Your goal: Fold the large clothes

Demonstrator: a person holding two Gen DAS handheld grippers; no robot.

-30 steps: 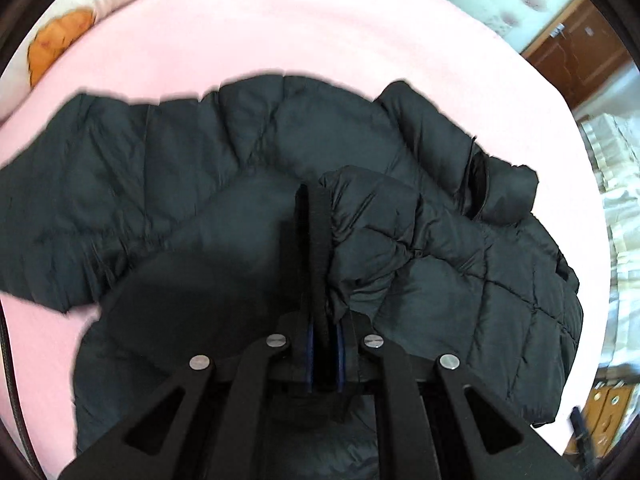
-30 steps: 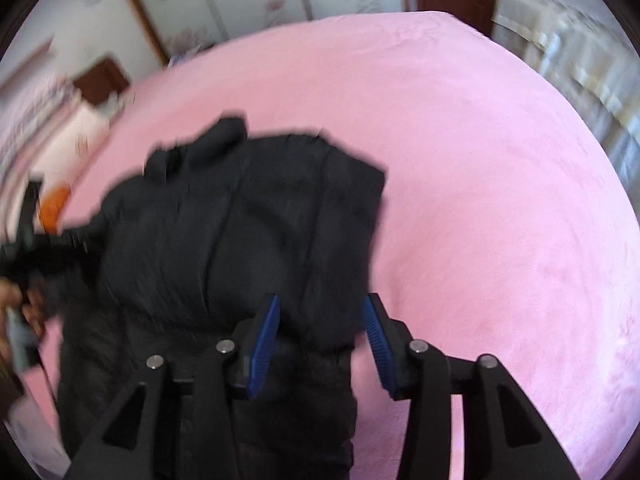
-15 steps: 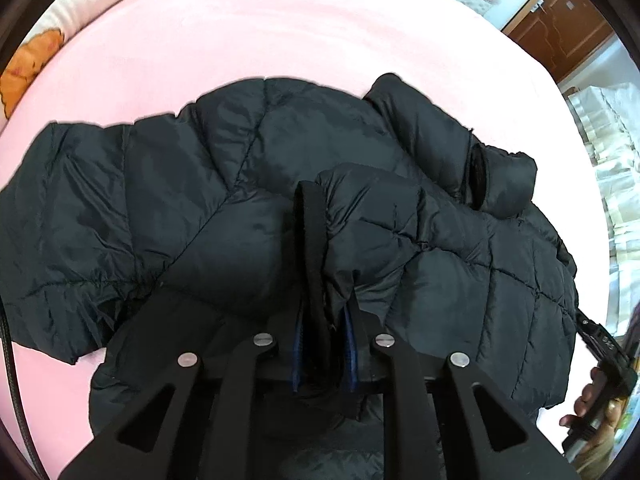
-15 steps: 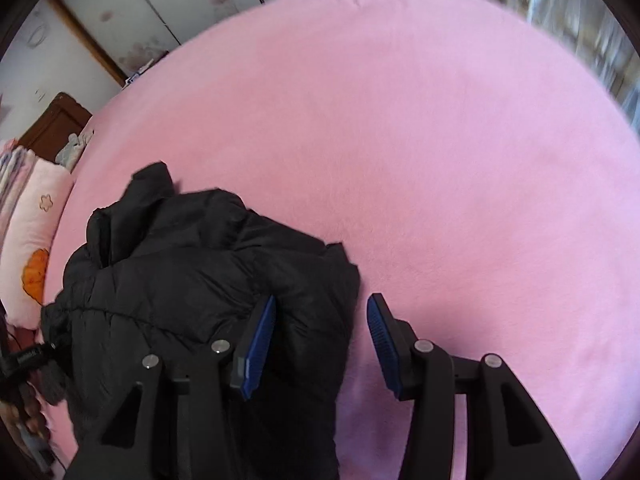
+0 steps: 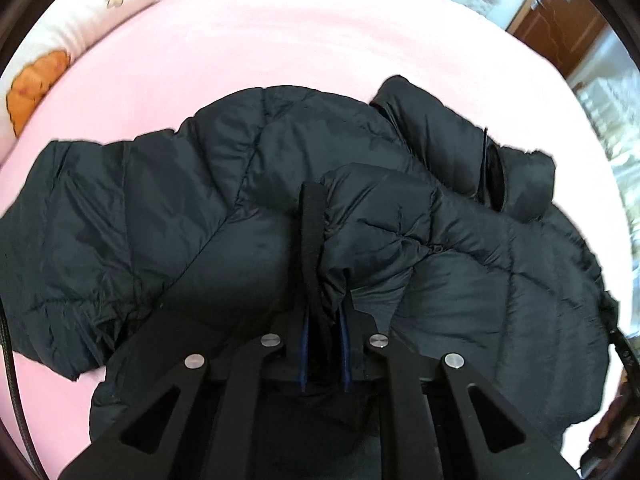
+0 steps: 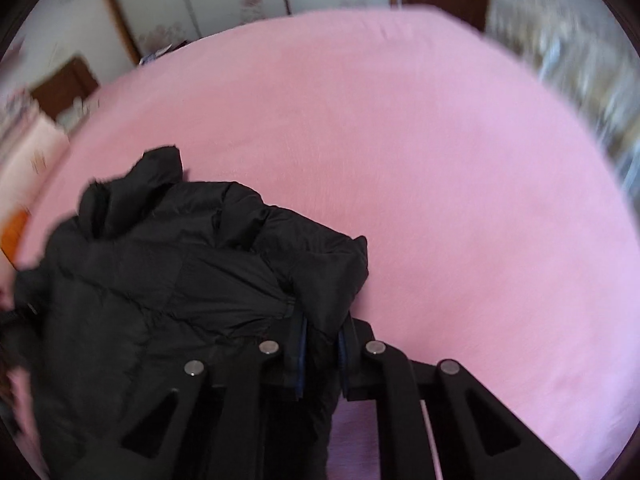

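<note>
Jaws of both grippers close on jacket (image 5: 248, 208) atop pink bedspread (image 6: 440, 160).

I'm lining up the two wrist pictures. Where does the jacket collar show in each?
Left wrist: the collar sits upper right, on the dark jacket.
Right wrist: the collar pokes up at the left, at the jacket's top edge.
Shared landmark: the pink bedcover, which lies under the jacket in both views.

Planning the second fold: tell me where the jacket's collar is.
In the left wrist view, the collar sits upper right on the black jacket, near the pink bed's right edge.
</note>
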